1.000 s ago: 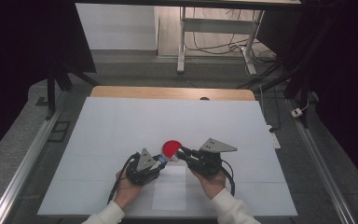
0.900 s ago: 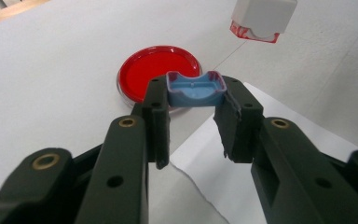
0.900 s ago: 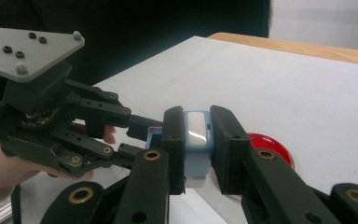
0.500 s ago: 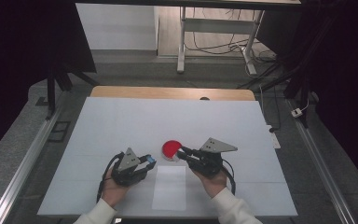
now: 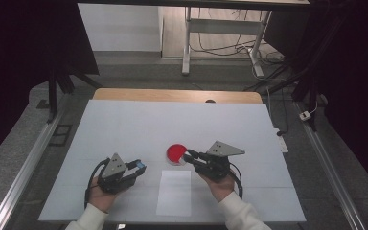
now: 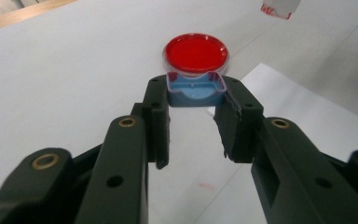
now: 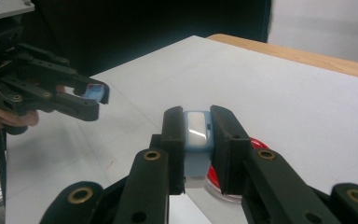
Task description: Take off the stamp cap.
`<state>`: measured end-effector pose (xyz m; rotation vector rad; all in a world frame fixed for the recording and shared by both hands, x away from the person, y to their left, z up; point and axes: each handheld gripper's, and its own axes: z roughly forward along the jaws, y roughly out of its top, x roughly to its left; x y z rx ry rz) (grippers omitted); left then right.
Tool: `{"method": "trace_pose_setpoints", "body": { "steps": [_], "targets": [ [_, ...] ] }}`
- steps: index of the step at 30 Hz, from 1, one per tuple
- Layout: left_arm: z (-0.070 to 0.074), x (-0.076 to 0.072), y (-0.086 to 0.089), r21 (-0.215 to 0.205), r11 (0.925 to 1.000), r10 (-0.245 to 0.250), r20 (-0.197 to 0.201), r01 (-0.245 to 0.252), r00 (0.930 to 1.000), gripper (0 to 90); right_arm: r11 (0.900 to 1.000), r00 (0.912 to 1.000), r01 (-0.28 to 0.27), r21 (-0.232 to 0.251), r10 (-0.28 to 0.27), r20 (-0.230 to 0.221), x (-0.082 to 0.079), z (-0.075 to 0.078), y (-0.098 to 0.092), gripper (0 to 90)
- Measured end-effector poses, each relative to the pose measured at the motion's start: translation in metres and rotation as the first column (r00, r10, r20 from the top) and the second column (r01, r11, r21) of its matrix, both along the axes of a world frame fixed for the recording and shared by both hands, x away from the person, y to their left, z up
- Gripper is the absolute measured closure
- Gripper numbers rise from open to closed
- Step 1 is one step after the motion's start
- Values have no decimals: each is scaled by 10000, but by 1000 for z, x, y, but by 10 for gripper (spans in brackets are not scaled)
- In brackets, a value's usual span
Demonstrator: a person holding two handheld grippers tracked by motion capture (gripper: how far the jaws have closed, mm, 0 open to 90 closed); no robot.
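My left gripper [image 5: 138,167] is shut on a small light-blue square cap [image 6: 196,89], held just above the white table. The cap's hollow side faces the left gripper view's camera between the black jaw tips. My right gripper [image 5: 188,155] is shut on a small blue and white block [image 7: 196,130], right at the near edge of a round red disc [image 5: 176,152]. The red disc [image 6: 196,50] lies flat, a short way beyond the cap. In the right gripper view the left gripper [image 7: 95,94] hangs off to the left with the cap in its tips.
A white paper sheet [image 5: 174,192] lies on the table's white cover [image 5: 124,124] between the two hands. A wooden table edge [image 5: 177,95] runs along the far side. Metal rails [image 5: 28,158] flank the table, and a desk frame with cables [image 5: 220,43] stands beyond.
The left gripper has drawn away to the left from the right gripper and the red disc, carrying the blue cap. The right gripper has stayed put.
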<state>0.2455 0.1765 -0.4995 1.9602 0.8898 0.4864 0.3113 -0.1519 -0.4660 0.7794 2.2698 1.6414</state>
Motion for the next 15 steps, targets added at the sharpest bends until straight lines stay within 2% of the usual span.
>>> {"method": "trace_pose_setpoints", "body": {
  "steps": [7, 15],
  "targets": [
    [-2, -15, 26, -106, 9987, 490, -27, -490, 9988, 654, 10000, 9999, 45, -83, -44, 149, 1, 0, -1, 756],
    [-5, -24, 47, -124, 9962, 861, -129, -863, 9962, 653, 9999, 9993, -2, -115, 7, 380, 1, 1, -1, 756]
  ]
}}
